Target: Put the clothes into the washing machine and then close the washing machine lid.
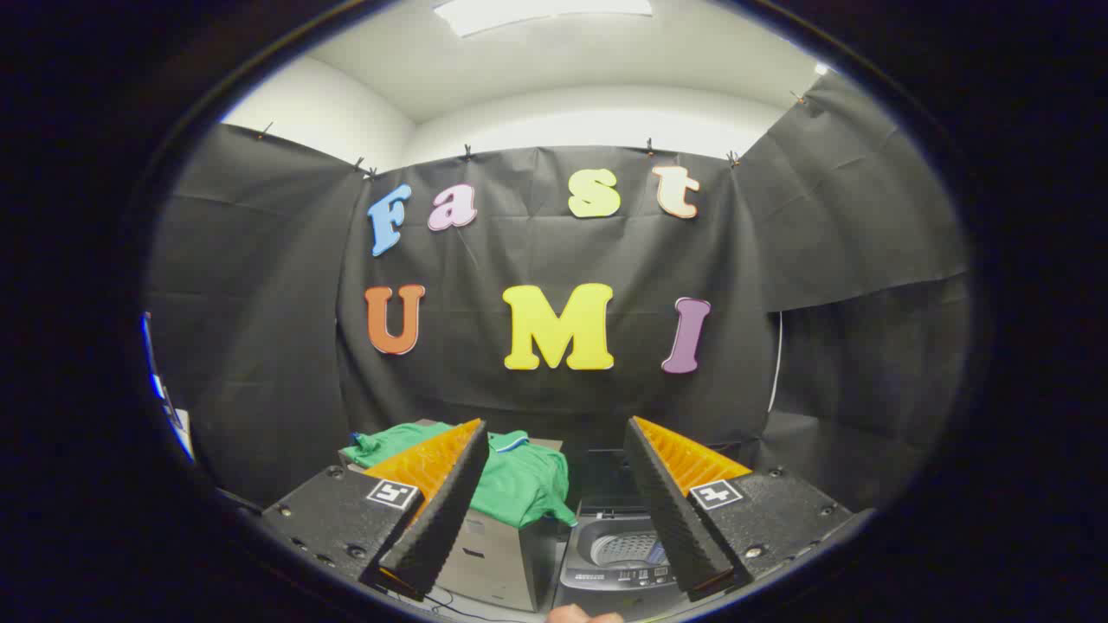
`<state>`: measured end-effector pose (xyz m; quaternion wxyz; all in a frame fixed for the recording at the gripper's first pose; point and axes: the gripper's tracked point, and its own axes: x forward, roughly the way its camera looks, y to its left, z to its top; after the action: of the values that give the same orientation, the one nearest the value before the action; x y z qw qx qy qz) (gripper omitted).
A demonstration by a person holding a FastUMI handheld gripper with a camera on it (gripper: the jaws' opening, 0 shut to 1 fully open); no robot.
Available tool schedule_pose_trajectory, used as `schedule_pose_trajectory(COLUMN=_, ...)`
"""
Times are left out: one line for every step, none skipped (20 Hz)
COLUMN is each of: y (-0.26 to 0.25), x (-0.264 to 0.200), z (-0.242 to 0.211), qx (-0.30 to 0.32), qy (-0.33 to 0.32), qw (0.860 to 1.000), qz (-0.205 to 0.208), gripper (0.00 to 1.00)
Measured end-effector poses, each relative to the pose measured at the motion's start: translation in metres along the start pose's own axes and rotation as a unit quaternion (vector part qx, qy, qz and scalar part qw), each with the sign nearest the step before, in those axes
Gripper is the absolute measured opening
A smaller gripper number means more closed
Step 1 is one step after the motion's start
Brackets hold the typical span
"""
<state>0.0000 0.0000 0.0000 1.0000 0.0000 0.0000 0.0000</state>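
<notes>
Claw-mounted fisheye faces forward along fingers (pixel 450 484), well back from washing machine (pixel 619 554), slightly above.

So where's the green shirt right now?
In the gripper view the green shirt lies draped over a grey box, just left of the open washing machine. It sits beyond the open gripper, partly behind the left finger.

The gripper (pixel 554 506) hangs with its fingers spread wide, nothing between them, well short of the things ahead. Beyond the left finger a green shirt (pixel 519 480) lies crumpled on a box (pixel 489 558), one edge drooping over the box's front toward the washer. Just beside the box, beyond the gap and nearer the right finger, stands the washer (pixel 619 554), its lid (pixel 606 480) raised and its drum (pixel 628 547) open to view.
</notes>
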Motion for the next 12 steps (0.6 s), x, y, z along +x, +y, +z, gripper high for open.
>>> schedule_pose_trajectory(y=-0.001, x=0.0, z=0.002, qx=0.0, qy=-0.002, qw=1.0, qz=-0.001, gripper=0.99)
schedule_pose_trajectory(y=-0.001, x=0.0, z=0.001, qx=0.0, qy=-0.001, qw=1.0, qz=-0.001, gripper=0.99)
schedule_pose_trajectory(y=-0.001, x=0.0, z=0.0, qx=0.0, qy=-0.002, qw=1.0, qz=-0.002, gripper=0.99)
schedule_pose_trajectory(y=-0.001, x=0.0, z=0.0, qx=0.001, qy=-0.001, qw=1.0, qz=-0.003, gripper=0.99)
schedule_pose_trajectory(y=-0.001, x=0.002, z=-0.001, qx=0.002, qy=0.001, qw=1.0, qz=-0.003, gripper=0.99)
schedule_pose_trajectory(y=-0.001, x=0.002, z=-0.002, qx=0.003, qy=0.004, qw=1.0, qz=-0.004, gripper=0.99)
schedule_pose_trajectory(y=0.0, x=0.003, z=-0.004, qx=0.004, qy=0.007, qw=1.0, qz=-0.004, gripper=0.99)
schedule_pose_trajectory(y=0.001, x=0.004, z=-0.004, qx=0.005, qy=0.009, qw=1.0, qz=-0.006, gripper=0.99)
schedule_pose_trajectory(y=0.002, x=0.006, z=-0.004, qx=0.007, qy=0.012, qw=1.0, qz=-0.006, gripper=0.99)
schedule_pose_trajectory(y=0.004, x=0.008, z=-0.005, qx=0.007, qy=0.014, qw=1.0, qz=-0.007, gripper=0.99)
schedule_pose_trajectory(y=0.004, x=0.011, z=-0.004, qx=0.006, qy=0.018, qw=1.0, qz=-0.009, gripper=0.99)
schedule_pose_trajectory(y=0.005, x=0.015, z=-0.004, qx=0.006, qy=0.023, qw=1.0, qz=-0.01, gripper=0.99)
